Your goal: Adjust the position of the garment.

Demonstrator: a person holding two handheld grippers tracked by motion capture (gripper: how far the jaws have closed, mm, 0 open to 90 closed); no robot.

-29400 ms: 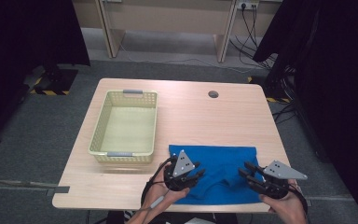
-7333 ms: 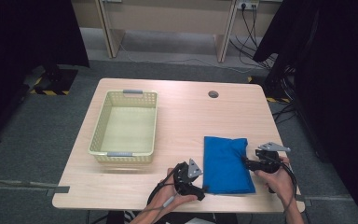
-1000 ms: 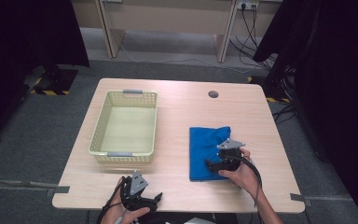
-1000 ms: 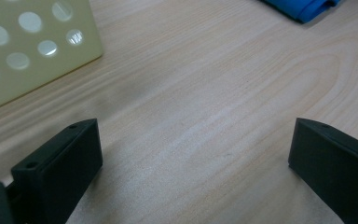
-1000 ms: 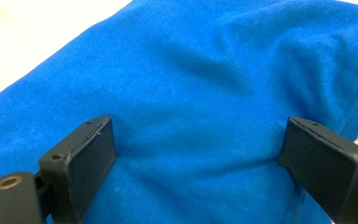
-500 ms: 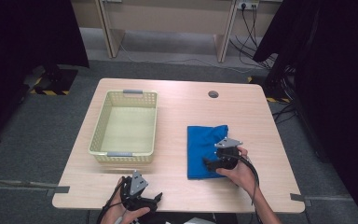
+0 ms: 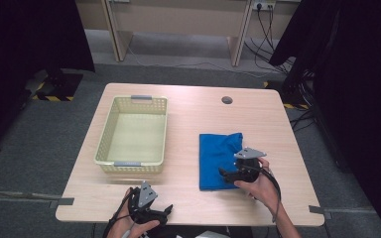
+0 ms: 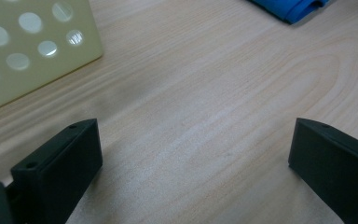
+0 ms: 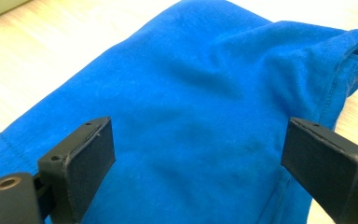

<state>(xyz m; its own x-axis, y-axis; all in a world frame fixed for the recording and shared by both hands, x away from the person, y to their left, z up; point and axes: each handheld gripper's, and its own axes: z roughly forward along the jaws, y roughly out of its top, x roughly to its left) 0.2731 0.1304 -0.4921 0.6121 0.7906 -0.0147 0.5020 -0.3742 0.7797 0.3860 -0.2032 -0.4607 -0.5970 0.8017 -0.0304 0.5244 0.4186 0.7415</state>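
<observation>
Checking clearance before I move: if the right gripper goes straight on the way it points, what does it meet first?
Most likely the folded blue cloth: the right gripper points its open fingers down onto it, with nothing between. How far above it they sit is unclear.

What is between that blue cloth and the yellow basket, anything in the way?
Nothing visible. Bare table lies between the folded blue cloth and the basket, which looks empty. The right hand-held gripper is over the cloth with jaws open; the left hand-held gripper sits at the near edge, off that path.

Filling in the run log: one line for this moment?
right gripper: open, over folded blue cloth | left gripper: open, at table near edge | basket: empty
</observation>
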